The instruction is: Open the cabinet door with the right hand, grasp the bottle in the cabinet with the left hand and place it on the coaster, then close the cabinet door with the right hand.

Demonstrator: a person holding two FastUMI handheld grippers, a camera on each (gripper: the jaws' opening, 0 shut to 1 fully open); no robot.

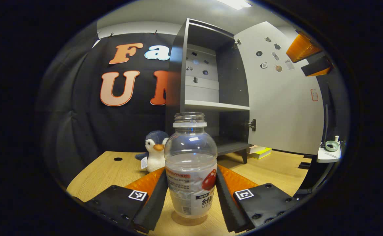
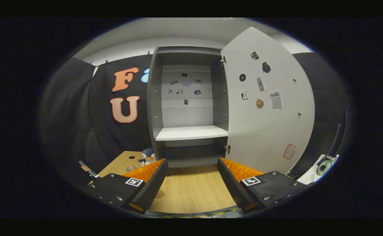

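A clear bottle [image 1: 190, 170] with no cap and a printed label stands upright on a round brown coaster [image 1: 189, 220] on the wooden table. My left gripper [image 1: 190, 168] is shut on it, with the ribbed black pads [image 1: 158, 196] lying against both sides of the label. The dark cabinet [image 1: 211, 85] stands behind with its white shelf [image 2: 191, 132] bare. Its pale door [image 2: 266, 108] is swung wide open to the right. My right gripper [image 2: 192, 162] faces the cabinet from a distance, open with nothing between its fingers. It also appears in the left gripper view as orange fingers [image 1: 301, 47] beside the door's outer edge.
A penguin plush [image 1: 155, 150] sits on the wooden table [image 1: 106, 170] just behind and left of the bottle. Books [image 1: 260, 151] lie under the cabinet's right side. A white stand with a tape roll [image 1: 331, 146] is at the far right. The table has a small round hole [image 1: 117, 159].
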